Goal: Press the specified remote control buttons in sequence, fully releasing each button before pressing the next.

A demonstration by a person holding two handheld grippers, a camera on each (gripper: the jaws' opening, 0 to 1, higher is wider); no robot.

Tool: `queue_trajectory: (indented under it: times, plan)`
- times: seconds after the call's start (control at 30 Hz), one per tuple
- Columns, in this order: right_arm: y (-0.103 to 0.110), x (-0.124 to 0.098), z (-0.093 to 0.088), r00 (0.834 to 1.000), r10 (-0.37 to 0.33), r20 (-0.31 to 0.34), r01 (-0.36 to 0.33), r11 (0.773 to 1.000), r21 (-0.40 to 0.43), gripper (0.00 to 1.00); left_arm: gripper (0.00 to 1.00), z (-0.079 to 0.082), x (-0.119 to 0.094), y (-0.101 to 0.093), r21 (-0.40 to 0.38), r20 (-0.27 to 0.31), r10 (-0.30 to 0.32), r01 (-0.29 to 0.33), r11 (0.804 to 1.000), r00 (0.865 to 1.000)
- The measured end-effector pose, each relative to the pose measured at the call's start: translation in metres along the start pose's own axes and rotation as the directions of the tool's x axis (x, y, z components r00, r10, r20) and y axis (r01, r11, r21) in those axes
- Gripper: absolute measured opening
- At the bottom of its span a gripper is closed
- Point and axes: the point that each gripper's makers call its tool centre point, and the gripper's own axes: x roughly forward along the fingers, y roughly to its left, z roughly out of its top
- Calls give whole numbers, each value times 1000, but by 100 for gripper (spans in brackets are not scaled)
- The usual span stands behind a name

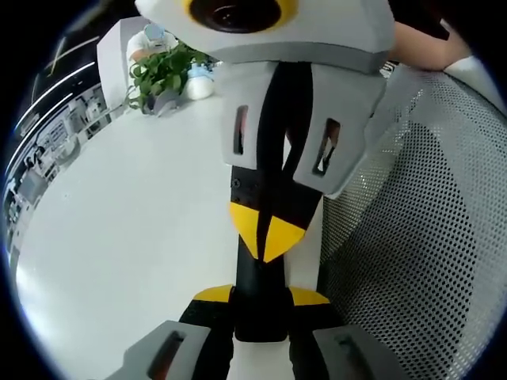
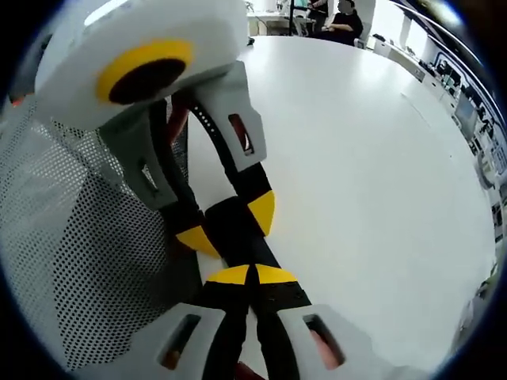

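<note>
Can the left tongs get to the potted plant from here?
Probably yes: bare table lies between the left tongs and the potted plant; the right tongs sit beside that path, not across it.

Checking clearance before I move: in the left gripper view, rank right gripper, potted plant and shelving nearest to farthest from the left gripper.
1. right gripper, straight ahead, nearly tip to tip.
2. potted plant, upper left, on the table's far side.
3. shelving, far left, beyond the table.
</note>
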Motion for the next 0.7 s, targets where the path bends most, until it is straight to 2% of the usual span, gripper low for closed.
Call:
queue_trajectory:
  times: [0.33, 0.5, 0.6, 0.7]
  plan:
    - [1, 0, 0, 1000, -6, 3, 6, 998, -63, 0, 25, 1, 0, 0, -7, 6, 2, -2, 1000, 1000]
    - [1, 0, -1, 1000, -2, 23, 3, 998, -59, 0, 25, 1, 0, 0, -7, 5, 3, -3, 1000, 1000]
    - [2, 0, 1, 1000, -12, -3, 12, 998, -61, 0, 25, 1, 0, 0, -4, 2, 3, -3, 1000, 1000]
    - [2, 1, 1, 999, -20, -29, 18, 995, -96, 0, 25, 2, -1, -1, -2, 1, 3, -3, 1000, 1000]
